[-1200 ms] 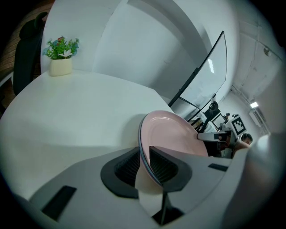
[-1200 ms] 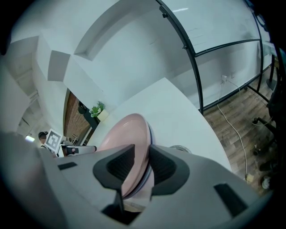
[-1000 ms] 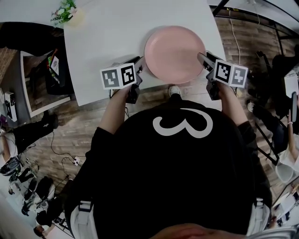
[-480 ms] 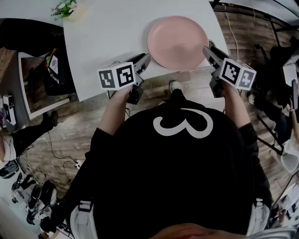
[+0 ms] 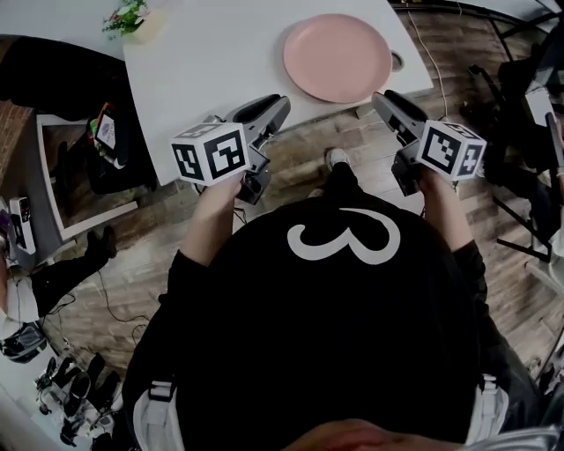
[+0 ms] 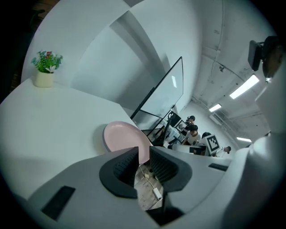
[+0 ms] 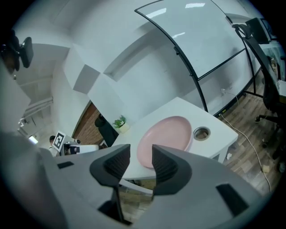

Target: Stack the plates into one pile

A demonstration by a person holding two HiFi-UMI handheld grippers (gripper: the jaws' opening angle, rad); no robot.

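Observation:
A pink plate (image 5: 337, 57) lies flat near the front right corner of the white table (image 5: 203, 62); it also shows in the left gripper view (image 6: 123, 136) and the right gripper view (image 7: 163, 138). Whether it is one plate or a pile I cannot tell. My left gripper (image 5: 278, 104) hangs off the table's front edge, left of the plate and apart from it, jaws open and empty (image 6: 144, 163). My right gripper (image 5: 381, 97) is over the floor, just in front of the plate's right side, open with nothing between its fingers (image 7: 140, 161).
A small potted plant (image 5: 132, 19) stands at the table's far left corner. A round cable hole (image 5: 396, 60) sits right of the plate. Wooden floor lies below both grippers. Shelving with clutter is at the left; office chairs and people are in the background.
Both grippers have drawn back from the plate's two sides toward the person and off the table edge. The plate stays on the table.

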